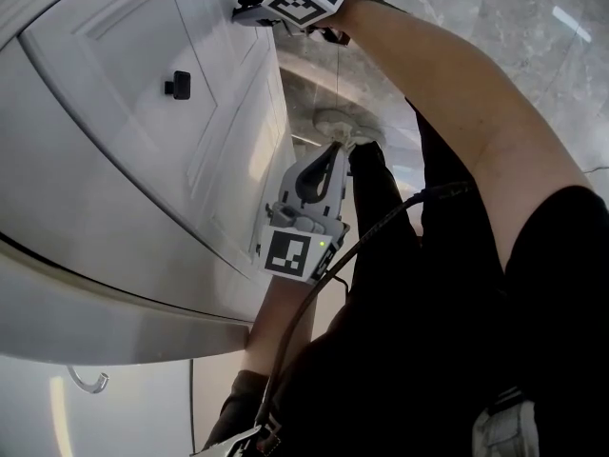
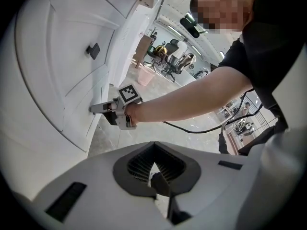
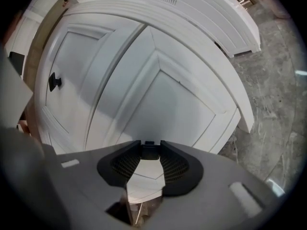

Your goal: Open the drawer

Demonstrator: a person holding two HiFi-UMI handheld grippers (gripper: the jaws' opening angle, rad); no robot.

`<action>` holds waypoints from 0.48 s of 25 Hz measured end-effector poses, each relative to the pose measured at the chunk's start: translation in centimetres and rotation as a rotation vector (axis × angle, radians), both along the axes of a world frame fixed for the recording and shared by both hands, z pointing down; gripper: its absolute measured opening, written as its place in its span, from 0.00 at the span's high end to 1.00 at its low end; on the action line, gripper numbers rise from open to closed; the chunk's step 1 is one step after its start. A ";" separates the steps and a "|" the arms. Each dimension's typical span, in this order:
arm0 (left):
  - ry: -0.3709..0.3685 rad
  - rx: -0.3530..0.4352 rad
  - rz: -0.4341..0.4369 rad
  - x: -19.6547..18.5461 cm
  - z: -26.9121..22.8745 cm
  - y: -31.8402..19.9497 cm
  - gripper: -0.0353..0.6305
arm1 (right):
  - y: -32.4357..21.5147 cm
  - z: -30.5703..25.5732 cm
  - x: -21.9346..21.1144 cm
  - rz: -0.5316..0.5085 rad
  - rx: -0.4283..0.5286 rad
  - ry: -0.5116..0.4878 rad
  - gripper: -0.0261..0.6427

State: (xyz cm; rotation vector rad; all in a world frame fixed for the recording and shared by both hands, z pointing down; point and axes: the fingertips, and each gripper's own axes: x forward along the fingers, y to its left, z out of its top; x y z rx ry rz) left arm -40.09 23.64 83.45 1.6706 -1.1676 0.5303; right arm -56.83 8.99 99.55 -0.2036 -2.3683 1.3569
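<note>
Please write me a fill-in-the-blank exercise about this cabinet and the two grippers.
1. The knob on the white cabinet is ___.
2. The jaws of the right gripper stand ___, not shut.
3. The left gripper hangs clear of the cabinet; the ___ gripper reaches it.
Missing words: black; open; right.

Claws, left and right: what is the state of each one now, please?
Left claw: closed, empty.
Right claw: open, holding nothing.

A polished grey marble floor (image 1: pixel 495 27) reflects bright strips of light (image 1: pixel 571 23). Far across the room stand black office chairs (image 2: pixel 173 63), with a pink bin (image 2: pixel 145 77) near them.
</note>
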 end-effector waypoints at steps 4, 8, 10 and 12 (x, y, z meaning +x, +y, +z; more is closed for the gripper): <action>0.000 0.005 0.015 0.0 0.0 -0.1 0.94 | -0.1 -0.1 0.2 0.003 0.008 0.009 0.78; 0.010 0.019 0.031 0.4 -0.4 -0.3 0.94 | 0.0 0.0 0.3 -0.001 0.015 0.018 0.78; 0.011 0.018 0.030 0.4 -0.6 -0.4 0.94 | 0.0 0.0 0.4 -0.007 0.023 0.023 0.78; 0.013 0.018 0.026 0.4 -0.7 -0.4 0.94 | 0.1 -0.1 0.8 -0.018 0.031 0.026 0.78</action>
